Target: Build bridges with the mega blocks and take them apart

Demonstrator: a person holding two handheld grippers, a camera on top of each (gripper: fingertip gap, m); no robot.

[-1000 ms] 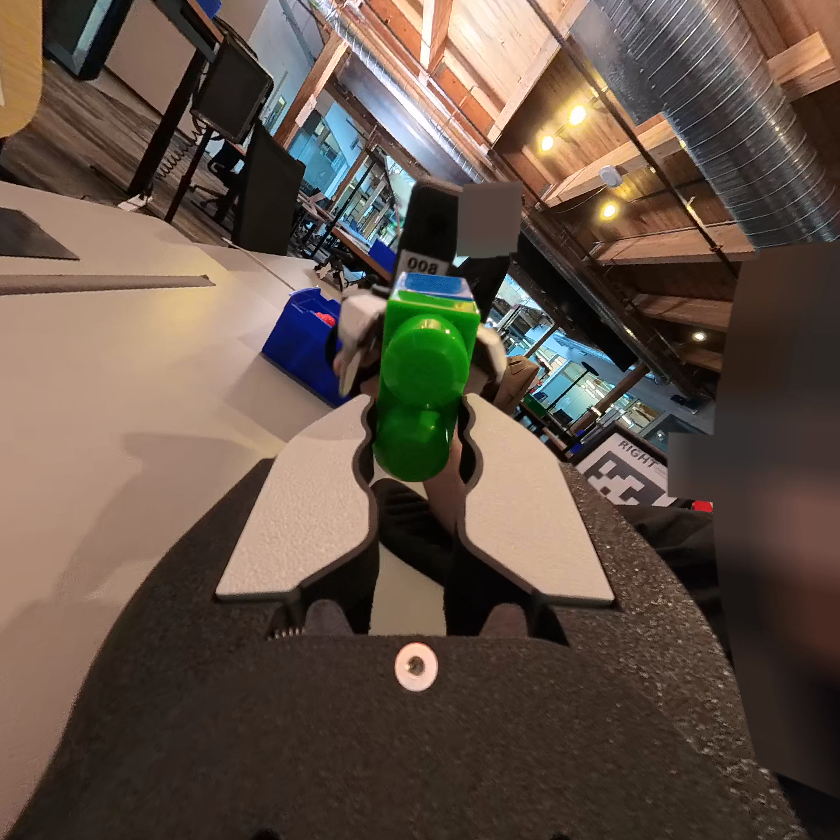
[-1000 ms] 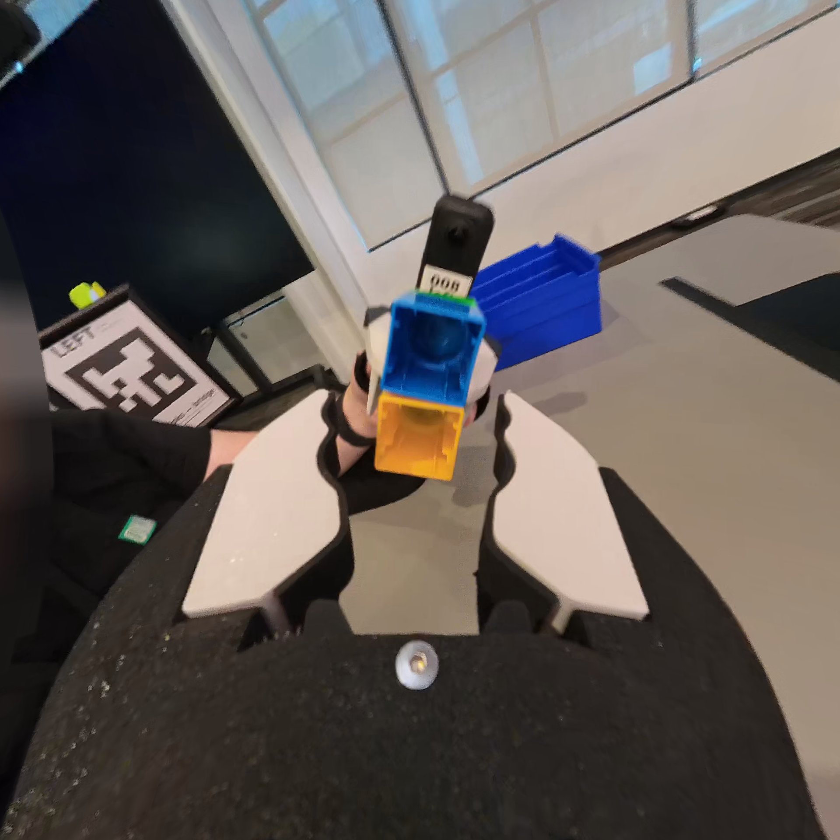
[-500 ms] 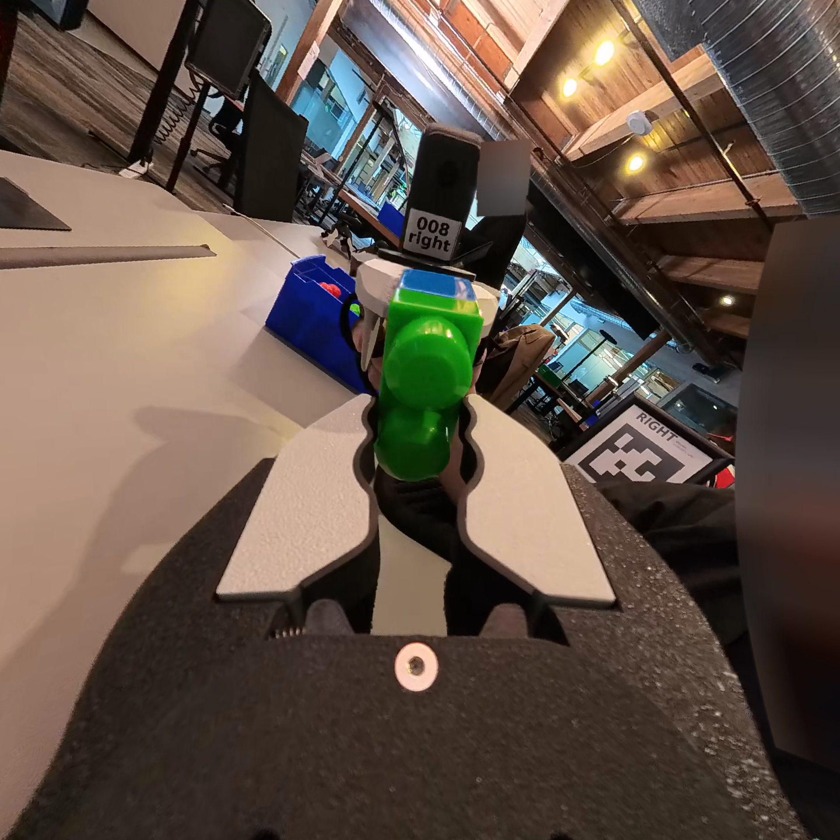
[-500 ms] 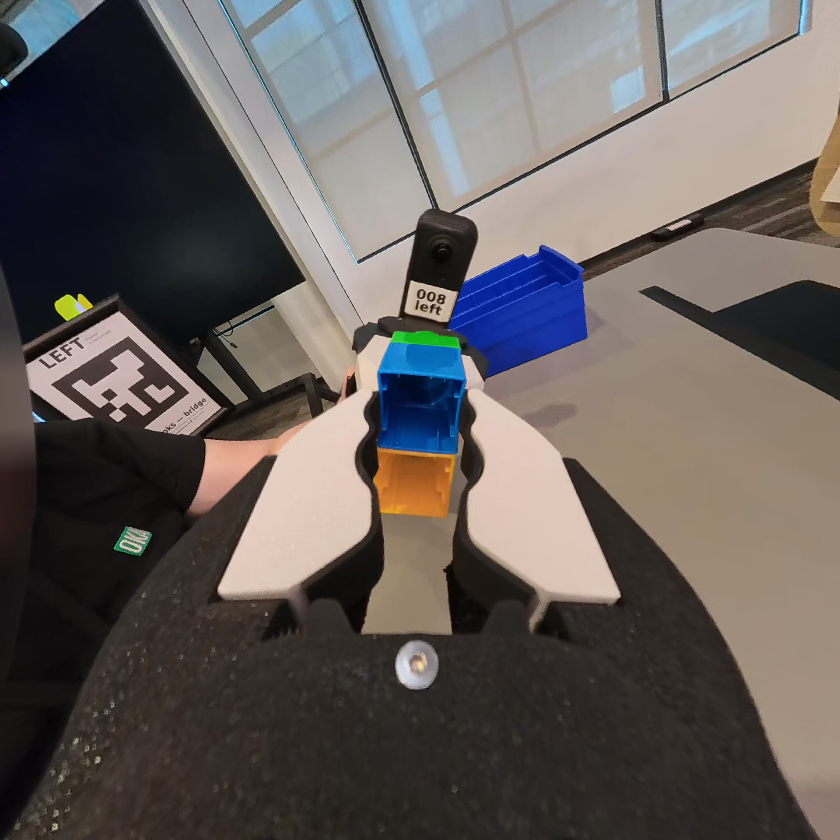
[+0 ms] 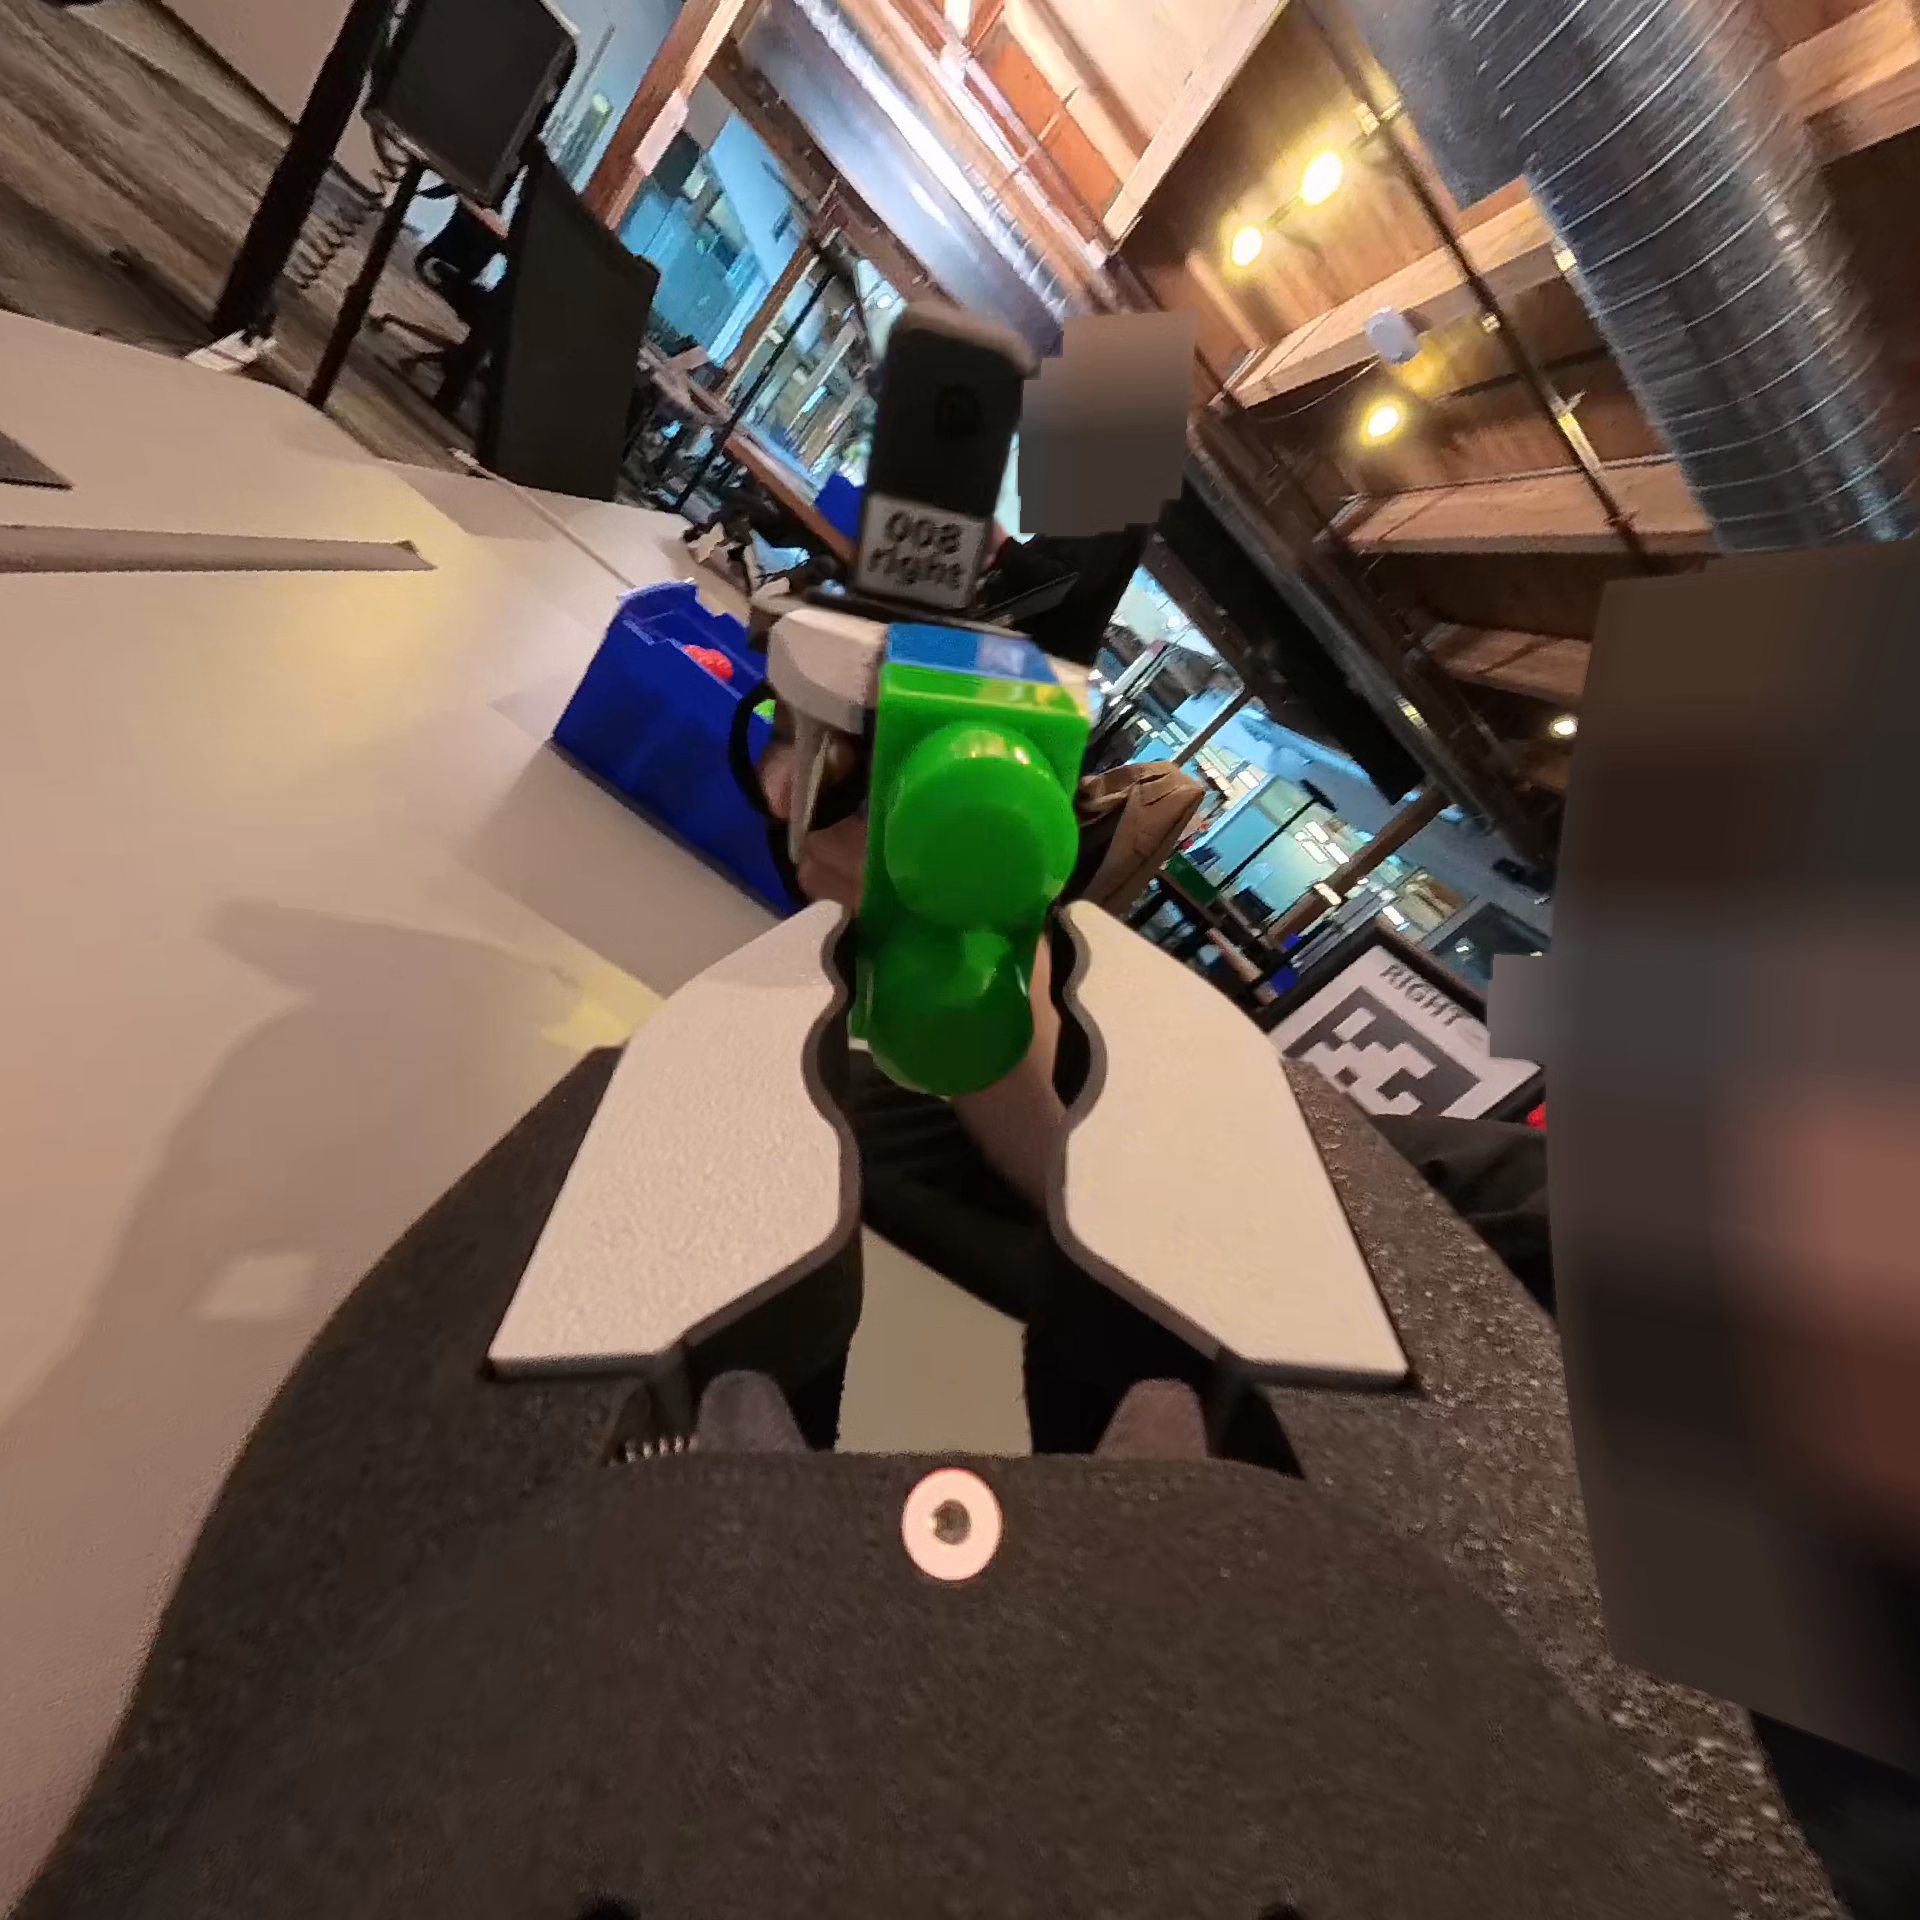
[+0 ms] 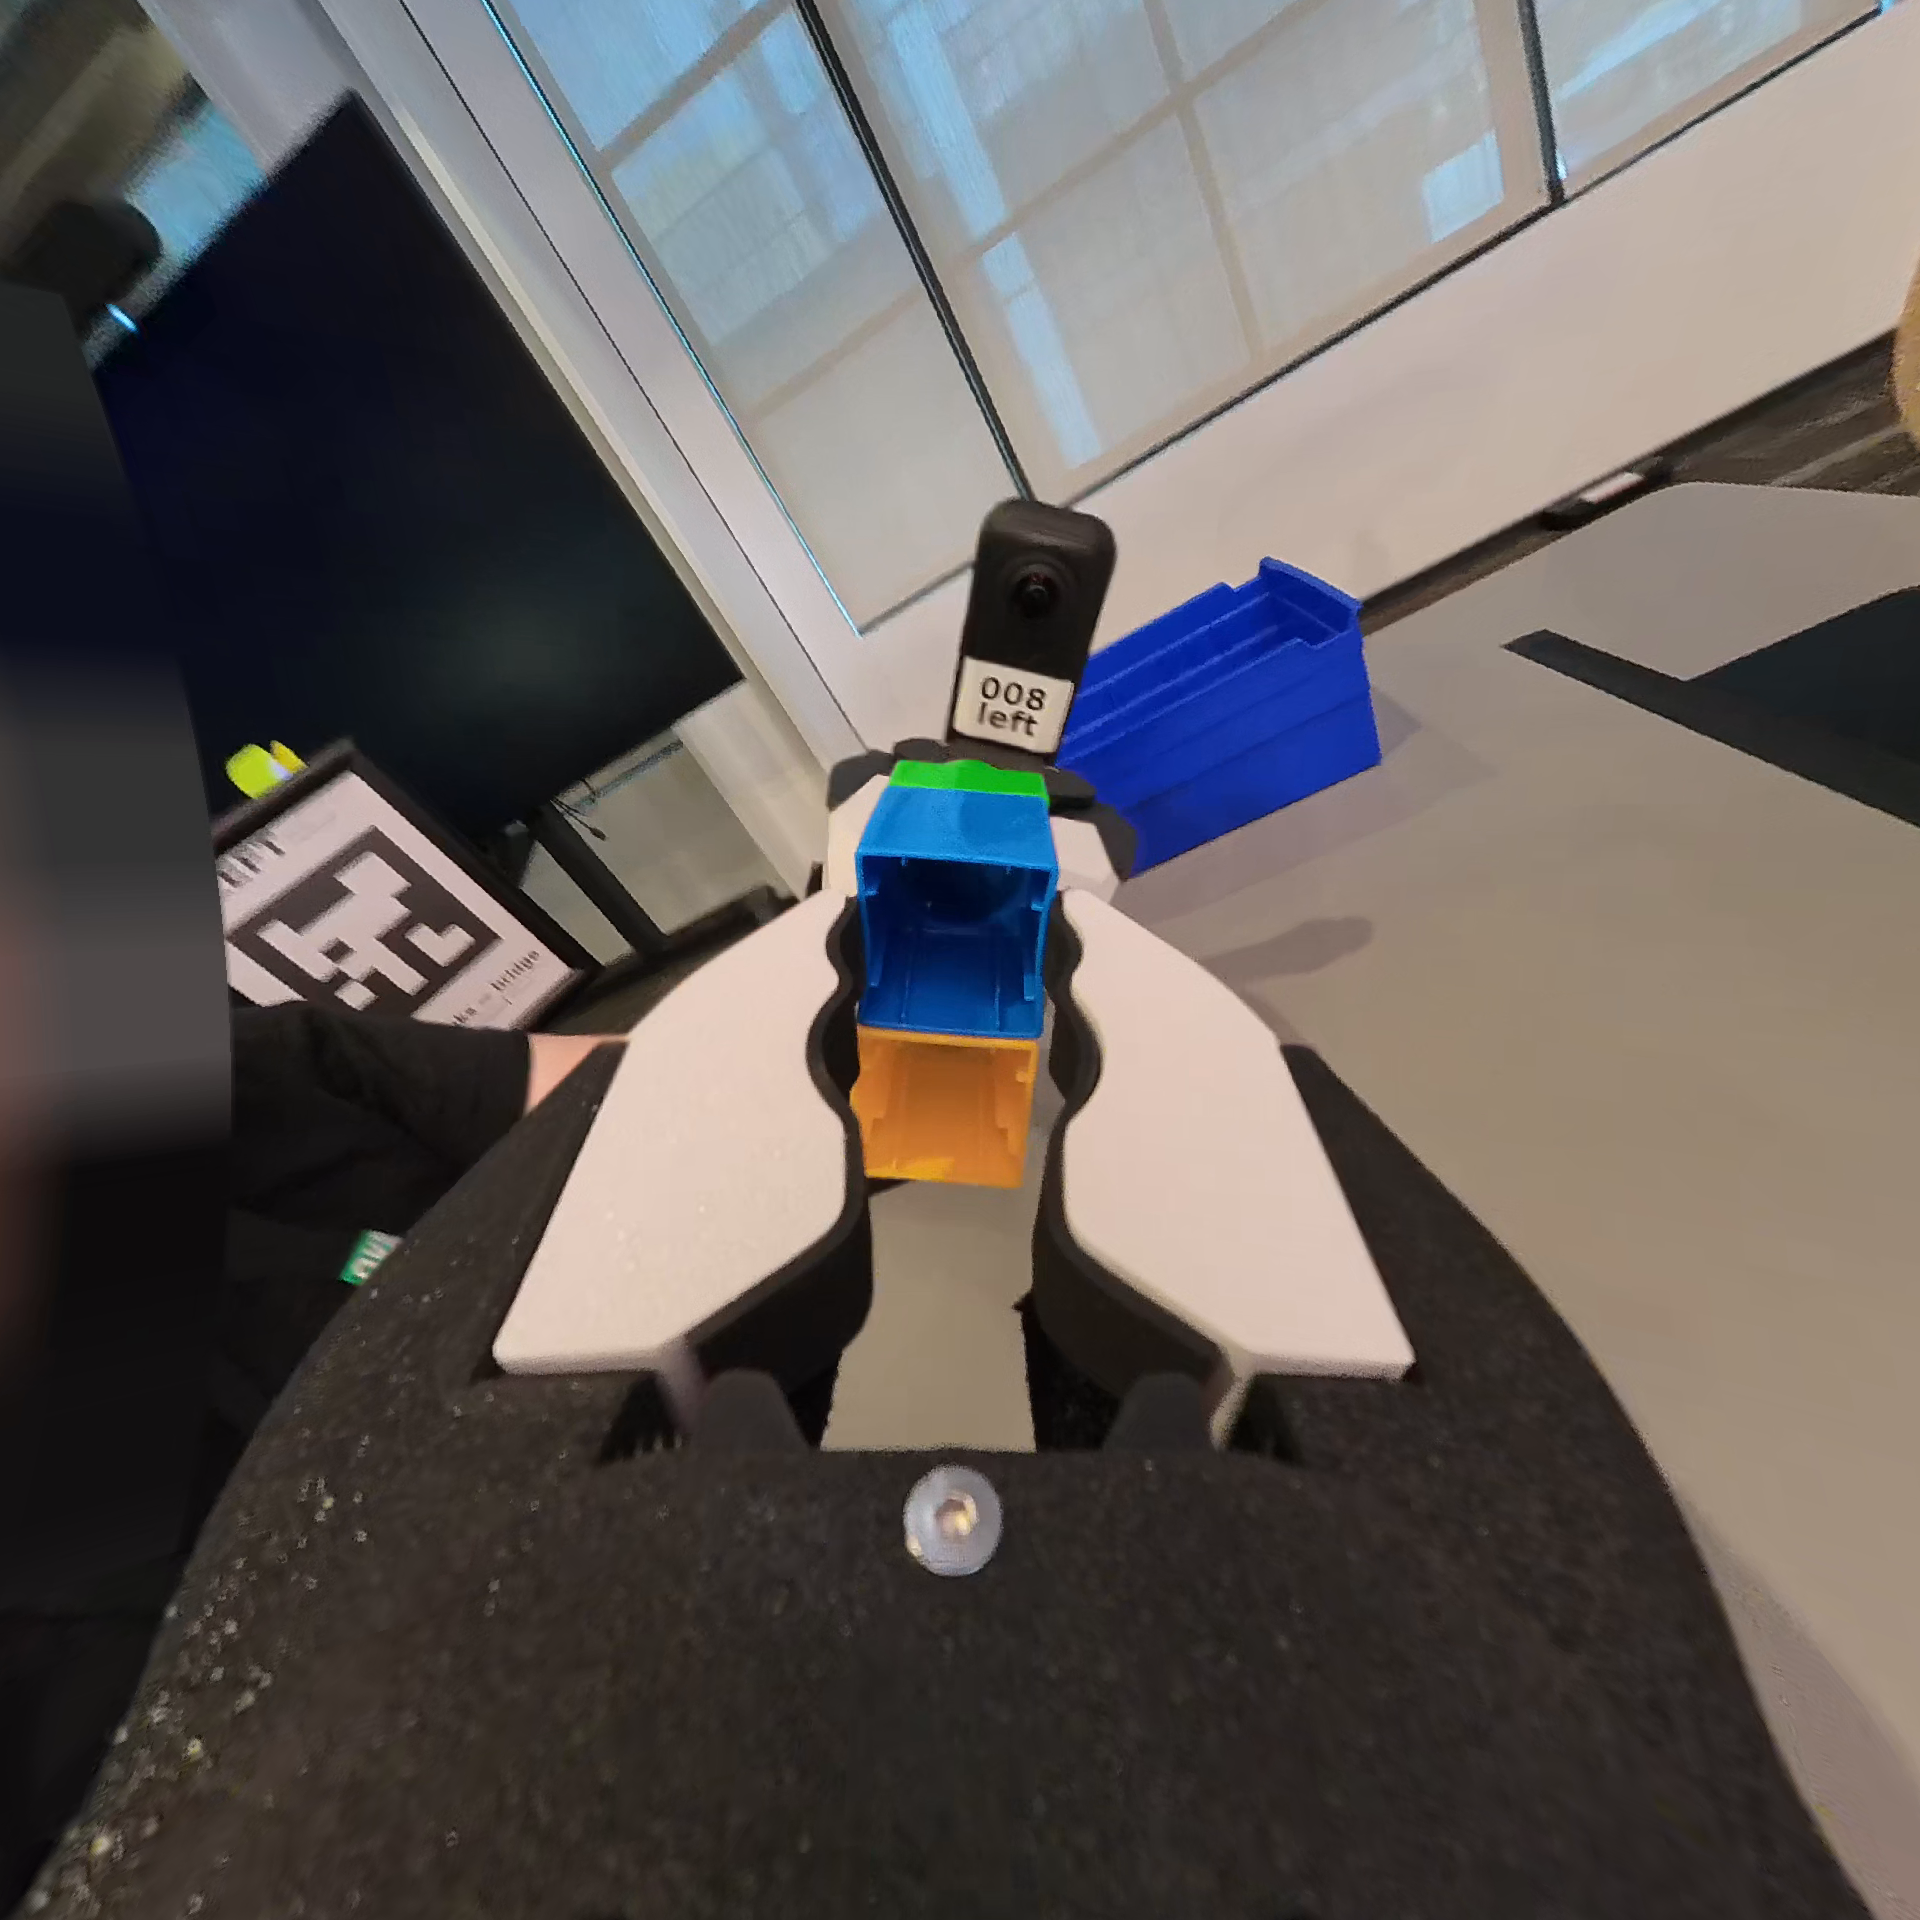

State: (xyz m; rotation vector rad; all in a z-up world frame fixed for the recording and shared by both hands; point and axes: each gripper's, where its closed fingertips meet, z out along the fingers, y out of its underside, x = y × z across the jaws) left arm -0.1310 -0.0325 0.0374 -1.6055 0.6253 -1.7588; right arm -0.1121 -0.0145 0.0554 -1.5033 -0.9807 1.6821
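Both grippers meet over a grey table (image 6: pixel 1558 1039). The left gripper (image 5: pixel 945 966) pinches the green block (image 5: pixel 961 831); the right gripper (image 6: pixel 951 987) pinches the joined blue block (image 6: pixel 951 935). Behind them, a blue bin (image 5: pixel 665 717) holds something red (image 5: pixel 709 659), possibly a block, mostly hidden.

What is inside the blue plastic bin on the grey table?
In the left wrist view, the blue plastic bin shows one red piece at its open top. Its wall hides everything deeper. The right wrist view shows only its outside.

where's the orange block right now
In the right wrist view the orange block sits between the right hand-held gripper fingers, held off the table, directly under the blue block.
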